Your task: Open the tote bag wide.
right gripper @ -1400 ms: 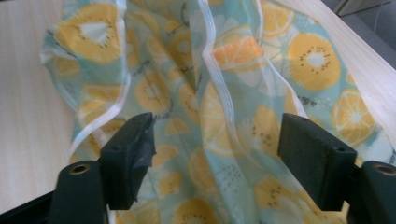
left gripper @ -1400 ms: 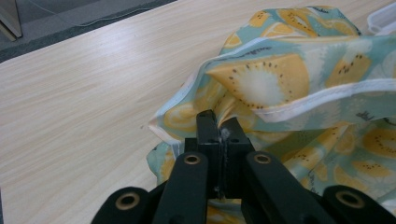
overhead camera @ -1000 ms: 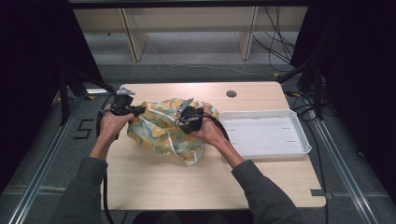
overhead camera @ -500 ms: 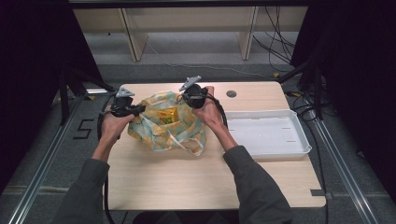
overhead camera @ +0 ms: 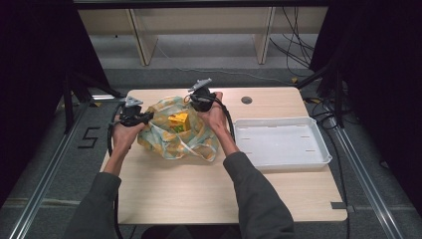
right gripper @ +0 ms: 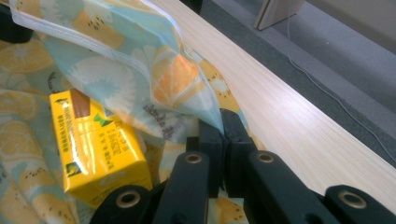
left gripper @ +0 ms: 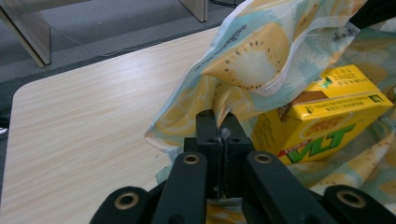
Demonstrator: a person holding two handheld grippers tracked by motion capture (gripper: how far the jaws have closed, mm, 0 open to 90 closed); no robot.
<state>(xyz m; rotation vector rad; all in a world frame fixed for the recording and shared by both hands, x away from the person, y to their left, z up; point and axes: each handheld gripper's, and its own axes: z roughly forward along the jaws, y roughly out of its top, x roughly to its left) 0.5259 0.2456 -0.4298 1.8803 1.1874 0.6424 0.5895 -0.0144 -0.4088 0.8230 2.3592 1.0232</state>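
Note:
A fruit-print cloth bag (overhead camera: 171,144) lies open on the left half of the table, with a yellow drink carton (overhead camera: 179,121) inside it. My left gripper (overhead camera: 148,117) is at the bag's left rim, shut on a fold of the cloth. In the left gripper view its jaws (left gripper: 223,123) pinch the bag (left gripper: 252,51) just in front of the carton (left gripper: 322,121). My right gripper (overhead camera: 192,101) is at the far rim, also shut on the cloth. The right gripper view shows its jaws (right gripper: 223,123) clamping the bag's (right gripper: 121,60) edge, with the carton (right gripper: 98,140) to their left.
A white shallow tray (overhead camera: 281,121) with nothing in it stands on the right of the wooden table (overhead camera: 199,194). A dark round grommet (overhead camera: 246,100) sits near the far edge. Shelf legs and cables stand on the floor beyond the table.
My right hand moved from the bag's middle to its far rim and took hold of the cloth there. The bag's mouth has spread apart, so the yellow carton shows. The left hand sank slightly.

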